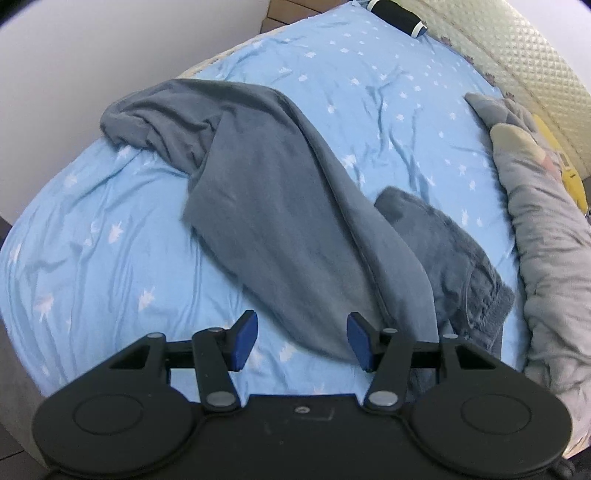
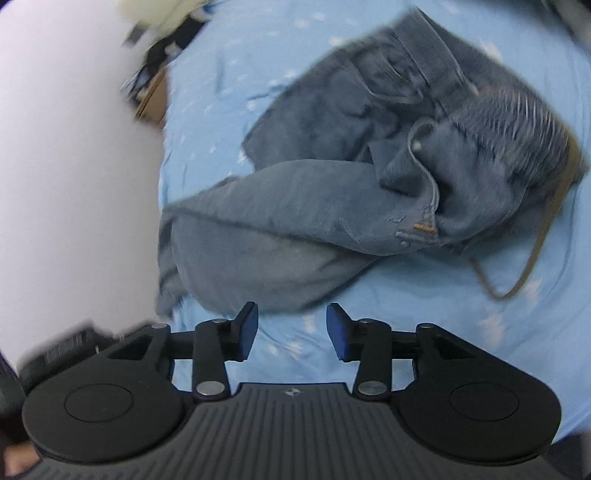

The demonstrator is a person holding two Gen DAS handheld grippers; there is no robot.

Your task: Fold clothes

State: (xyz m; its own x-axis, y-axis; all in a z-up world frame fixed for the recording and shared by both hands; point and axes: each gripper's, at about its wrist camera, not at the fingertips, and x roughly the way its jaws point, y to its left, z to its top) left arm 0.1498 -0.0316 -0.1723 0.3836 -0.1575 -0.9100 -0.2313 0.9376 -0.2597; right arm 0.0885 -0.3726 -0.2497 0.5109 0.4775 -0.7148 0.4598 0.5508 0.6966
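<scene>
A pair of grey-blue fleece-lined trousers (image 1: 280,206) lies crumpled across the light blue star-print bedsheet (image 1: 110,221). One leg runs from the far left down toward me; the fuzzy waist part (image 1: 454,258) lies to the right. My left gripper (image 1: 302,339) is open and empty just above the near end of the leg. In the right wrist view the trousers (image 2: 332,206) show the fly, a rivet and a brown drawstring (image 2: 532,258). My right gripper (image 2: 291,330) is open and empty, just short of the leg's edge.
A grey quilt (image 1: 546,236) is bunched along the right side of the bed. A black roll-shaped object (image 1: 397,14) lies at the far end near the padded headboard (image 1: 517,55). A white wall (image 2: 74,166) stands on the left.
</scene>
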